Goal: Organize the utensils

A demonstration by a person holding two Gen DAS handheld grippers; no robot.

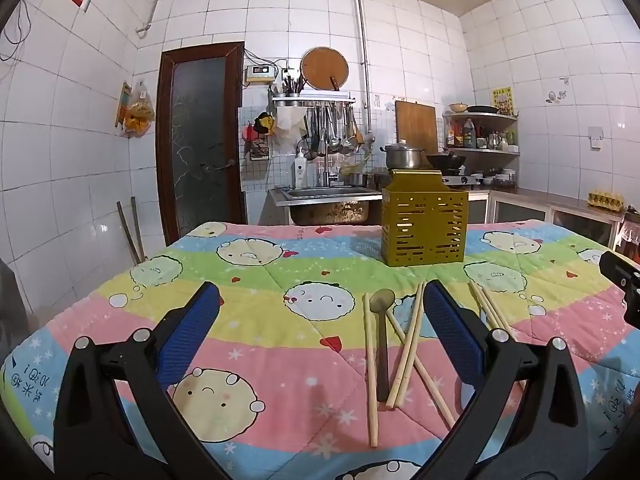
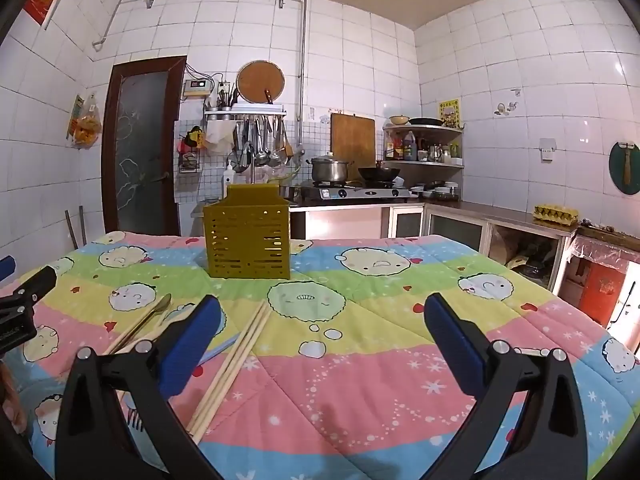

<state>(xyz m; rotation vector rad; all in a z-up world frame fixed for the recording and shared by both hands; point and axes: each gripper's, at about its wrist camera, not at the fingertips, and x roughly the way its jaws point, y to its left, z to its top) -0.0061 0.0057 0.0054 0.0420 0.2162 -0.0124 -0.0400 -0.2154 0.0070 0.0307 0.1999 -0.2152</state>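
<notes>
Both my left tool (image 1: 320,316) and right tool (image 2: 322,318) hang released, empty; chopsticks (image 1: 408,344) and spoon (image 1: 382,332) lie on the tabletop (image 1: 280,360) before the holder (image 1: 424,228); I should pinch one chopstick mid-shaft.

Evenly bright indoor light, glare on the wall tiles (image 2: 618,68), soft shadows (fisheye bends and darkens the edges).

Quilt (image 1: 280,360): pastel stripes, pink, yellow, green, blue; cartoon faces, stars, hearts
Utensil holder (image 1: 425,228): olive-yellow, slotted
Chopsticks (image 1: 408,344): pale wood
Spoon (image 1: 383,332): dull olive-grey
Hand-held gripper pads (image 2: 192,348): blue on black
</notes>
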